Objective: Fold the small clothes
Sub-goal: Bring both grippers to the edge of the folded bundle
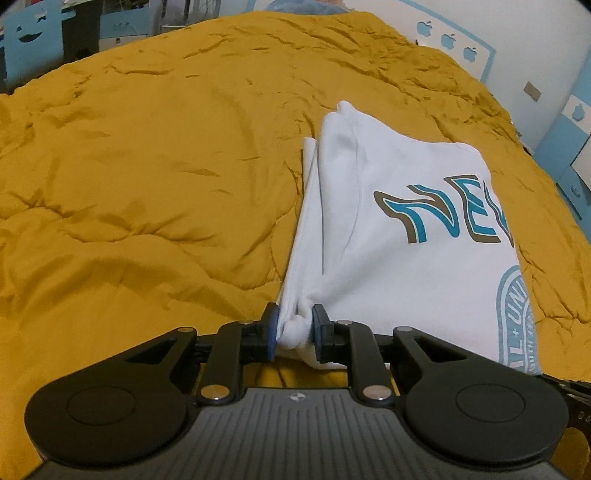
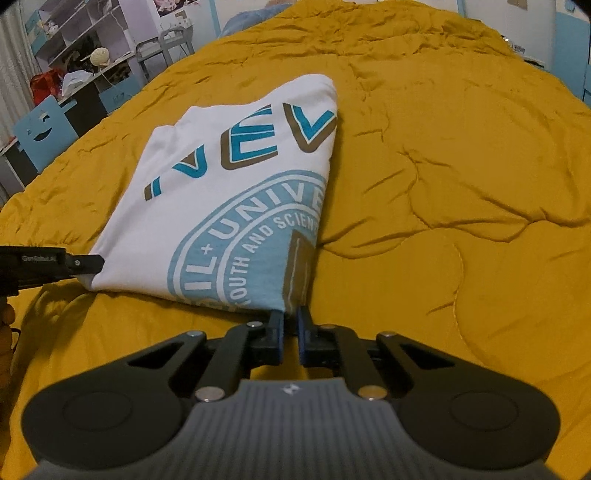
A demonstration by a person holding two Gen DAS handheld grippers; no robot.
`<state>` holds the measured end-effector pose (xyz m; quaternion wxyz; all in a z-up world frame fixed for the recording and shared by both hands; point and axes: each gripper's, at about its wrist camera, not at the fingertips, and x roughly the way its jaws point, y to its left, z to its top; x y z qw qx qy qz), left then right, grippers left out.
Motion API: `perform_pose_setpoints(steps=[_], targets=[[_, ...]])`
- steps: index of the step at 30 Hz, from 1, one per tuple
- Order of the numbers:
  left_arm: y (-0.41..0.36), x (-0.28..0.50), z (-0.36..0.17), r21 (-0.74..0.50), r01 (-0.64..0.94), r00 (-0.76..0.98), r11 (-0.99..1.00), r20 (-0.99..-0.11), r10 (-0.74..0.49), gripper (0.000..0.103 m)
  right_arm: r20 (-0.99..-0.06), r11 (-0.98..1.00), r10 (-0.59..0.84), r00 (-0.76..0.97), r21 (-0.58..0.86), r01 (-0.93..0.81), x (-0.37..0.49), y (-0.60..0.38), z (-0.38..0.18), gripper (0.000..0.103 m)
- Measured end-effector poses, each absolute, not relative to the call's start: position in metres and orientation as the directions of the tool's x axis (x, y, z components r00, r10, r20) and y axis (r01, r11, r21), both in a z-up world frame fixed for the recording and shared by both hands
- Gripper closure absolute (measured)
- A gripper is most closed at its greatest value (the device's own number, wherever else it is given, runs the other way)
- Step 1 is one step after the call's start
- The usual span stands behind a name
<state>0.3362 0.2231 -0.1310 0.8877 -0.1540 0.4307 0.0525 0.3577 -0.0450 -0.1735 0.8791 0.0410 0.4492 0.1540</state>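
The left gripper [image 1: 294, 329] is closed on a bunched near corner of the white shirt [image 1: 388, 229], with a small lump of cloth pressed between its blue pads [image 1: 270, 329]. The right gripper [image 2: 290, 329] is nearly closed at the other near corner, where the edge of the shirt comes down between its pads; I judge it holds the cloth there, but only by a thin edge. In the right wrist view the left gripper [image 2: 79, 263] shows from the side, touching the shirt's corner.

The shirt is already folded narrow, with its printed letters and round blue emblem facing up, and it lies on the bed, stretching away from both grippers.

What could go wrong: the thin hold on the right side may slip when the near edge is lifted, so one corner would fall and the fold would come out crooked. The bunched hold on the left may pull uneven layers, leaving a wrinkle or opening the side fold. Also the soft quilt [image 1: 147, 166] may drag on the cloth.

The quilt is mustard yellow, full of creases, and covers the whole bed. Around it there are white and blue walls with apple shapes [image 1: 448, 40], a blue chair [image 2: 40, 125] with a smiling face, and shelves [image 2: 74, 33] with many small things.
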Motion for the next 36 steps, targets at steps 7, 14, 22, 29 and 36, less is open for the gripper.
perform_pose_setpoints(steps=[7,14,22,29,36], targets=[[0.221,0.323,-0.133,-0.226,-0.271,0.592,0.936,-0.806,-0.023,0.080,-0.786,0.948,0.313,0.533,0.226,-0.224,0.360,-0.047,-0.174,0.103],[0.232,0.301,-0.132,-0.241,-0.315,0.569,0.918,-0.822,-0.020,0.088,-0.795,0.948,0.318,0.516,0.257,-0.189,0.352,-0.065,-0.174,0.103],[0.243,0.288,-0.088,-0.325,-0.286,0.697,0.901,-0.716,-0.037,0.080,-0.762,0.947,0.319,0.564,0.280,-0.158,0.346,-0.088,-0.148,0.102],[0.246,0.312,-0.076,-0.370,-0.240,0.742,0.898,-0.666,-0.076,0.049,-0.719,0.935,0.348,0.601,0.313,-0.166,0.353,-0.096,-0.131,0.079],[0.253,0.335,-0.083,-0.444,-0.218,0.765,0.869,-0.631,-0.130,0.033,-0.700,0.919,0.380,0.605,0.359,-0.162,0.373,-0.098,-0.136,0.072]])
